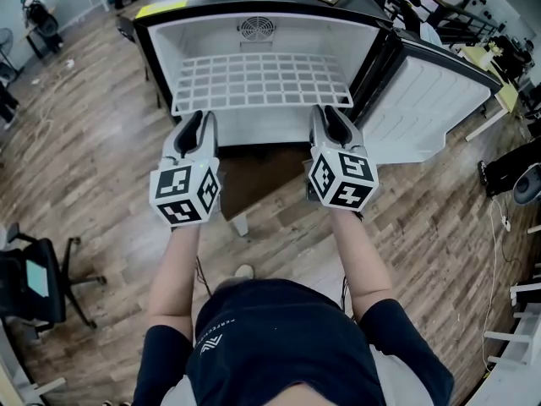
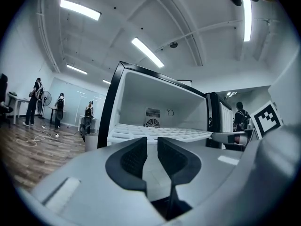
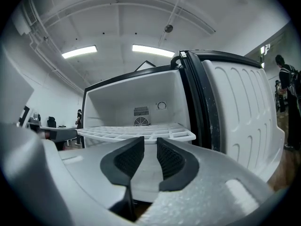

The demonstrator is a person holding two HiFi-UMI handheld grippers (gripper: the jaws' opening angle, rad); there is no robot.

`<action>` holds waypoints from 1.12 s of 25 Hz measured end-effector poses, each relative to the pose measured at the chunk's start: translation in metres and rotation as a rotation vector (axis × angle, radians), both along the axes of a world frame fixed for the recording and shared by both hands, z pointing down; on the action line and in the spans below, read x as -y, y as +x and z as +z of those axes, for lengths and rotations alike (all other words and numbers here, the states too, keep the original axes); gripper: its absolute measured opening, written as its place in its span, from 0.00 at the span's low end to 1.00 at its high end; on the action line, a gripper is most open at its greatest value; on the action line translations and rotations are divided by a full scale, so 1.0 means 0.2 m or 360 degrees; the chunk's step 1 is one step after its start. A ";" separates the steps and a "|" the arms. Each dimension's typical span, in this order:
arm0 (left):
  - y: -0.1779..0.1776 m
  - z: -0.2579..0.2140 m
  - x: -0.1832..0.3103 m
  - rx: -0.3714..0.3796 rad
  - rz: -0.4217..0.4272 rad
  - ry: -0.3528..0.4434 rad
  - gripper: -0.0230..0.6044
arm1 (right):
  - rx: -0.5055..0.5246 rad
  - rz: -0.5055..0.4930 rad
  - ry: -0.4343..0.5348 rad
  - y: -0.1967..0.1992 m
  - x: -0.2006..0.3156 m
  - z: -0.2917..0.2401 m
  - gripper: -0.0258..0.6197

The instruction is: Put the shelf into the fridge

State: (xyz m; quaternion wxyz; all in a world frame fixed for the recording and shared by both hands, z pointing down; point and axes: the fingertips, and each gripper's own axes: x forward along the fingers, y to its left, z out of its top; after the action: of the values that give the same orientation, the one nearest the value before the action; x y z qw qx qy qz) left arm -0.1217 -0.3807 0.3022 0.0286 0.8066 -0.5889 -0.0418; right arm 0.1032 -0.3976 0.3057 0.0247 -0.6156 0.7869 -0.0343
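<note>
**Shelf partly seated.** Your left gripper (image 1: pixel 196 118), jaws narrowly apart with nothing between them, sits at the front edge of the white grid shelf (image 1: pixel 262 80). The shelf lies level in the open fridge (image 1: pixel 203 34), jutting past its front. Your right gripper (image 1: pixel 331 115) is likewise spread and empty. The next move is probably an even push inward from both sides.

A dark navy short-sleeved T-shirt (image 1: pixel 279 345) with a small white logo (image 1: pixel 209 343) is worn. The left gripper (image 1: pixel 196 123) and right gripper (image 1: pixel 331 118) are moulded in light grey, fitted with black ribbed pads (image 2: pixel 133 158), and each is backed by a cube (image 1: pixel 186 194) of black-and-white square markers.
</note>
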 end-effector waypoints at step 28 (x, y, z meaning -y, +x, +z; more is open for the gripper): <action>-0.02 -0.03 0.28 0.0093 0.0055 0.0058 0.09 | -0.0065 -0.0029 -0.0032 -0.01 0.28 -0.03 0.15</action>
State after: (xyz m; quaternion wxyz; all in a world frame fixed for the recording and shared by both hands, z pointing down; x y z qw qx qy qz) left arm -0.1264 -0.4365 0.2965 -0.0025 0.8180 -0.5745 -0.0283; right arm 0.1009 -0.4542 0.2989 0.0020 -0.6093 0.7924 -0.0298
